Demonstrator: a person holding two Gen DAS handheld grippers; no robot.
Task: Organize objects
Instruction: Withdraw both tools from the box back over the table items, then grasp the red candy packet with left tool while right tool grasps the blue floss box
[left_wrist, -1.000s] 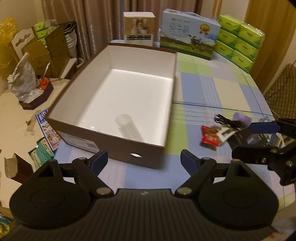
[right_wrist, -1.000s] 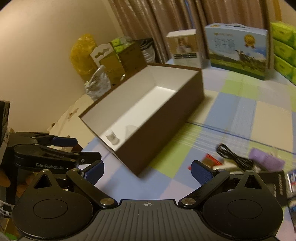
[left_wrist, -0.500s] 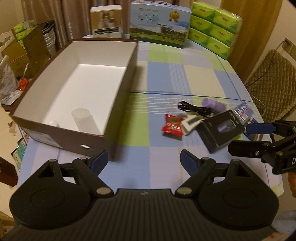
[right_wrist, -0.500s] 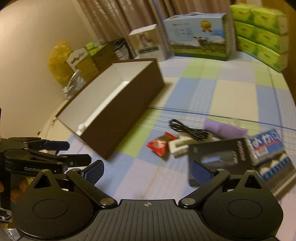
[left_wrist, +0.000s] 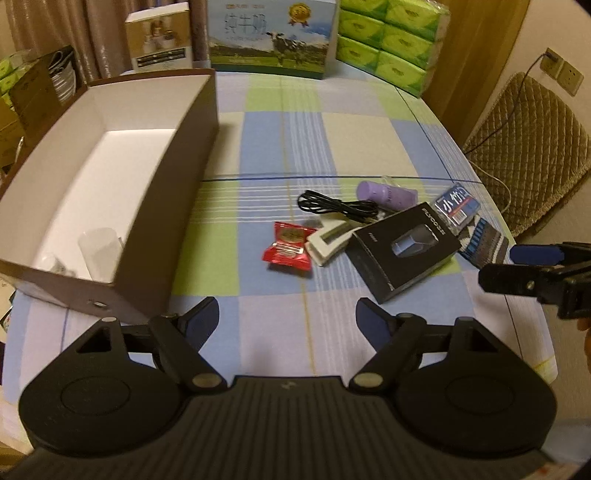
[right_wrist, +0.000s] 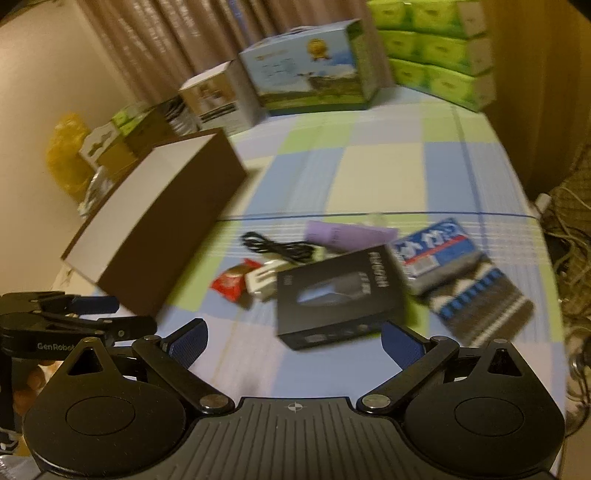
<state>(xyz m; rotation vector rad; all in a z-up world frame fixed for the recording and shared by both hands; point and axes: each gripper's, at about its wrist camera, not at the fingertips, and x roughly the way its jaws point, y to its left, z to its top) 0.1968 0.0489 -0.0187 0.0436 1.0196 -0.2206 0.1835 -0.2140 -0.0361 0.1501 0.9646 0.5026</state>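
Observation:
An open brown box (left_wrist: 184, 155) with a white inside stands on the left of the checked tablecloth; a clear cup (left_wrist: 99, 251) lies in it. To its right lie a red sachet (left_wrist: 288, 245), a white item (left_wrist: 328, 240), a black cable (left_wrist: 332, 208), a purple cylinder (left_wrist: 388, 192), a black product box (left_wrist: 402, 245), a blue packet (left_wrist: 456, 206) and a striped cloth (left_wrist: 484, 243). My left gripper (left_wrist: 286, 314) hovers short of the sachet, jaws closing with nothing between them. My right gripper (right_wrist: 293, 334) is open just before the black product box (right_wrist: 340, 291).
A milk carton box (left_wrist: 273, 37), a small beige box (left_wrist: 159, 40) and green tissue packs (left_wrist: 391, 40) line the table's far edge. A quilted chair (left_wrist: 532, 147) stands beyond the right edge. Cluttered boxes sit left of the table.
Both grippers have swung right, away from the brown box and toward the loose items. The left jaws have narrowed slightly. Neither gripper holds anything.

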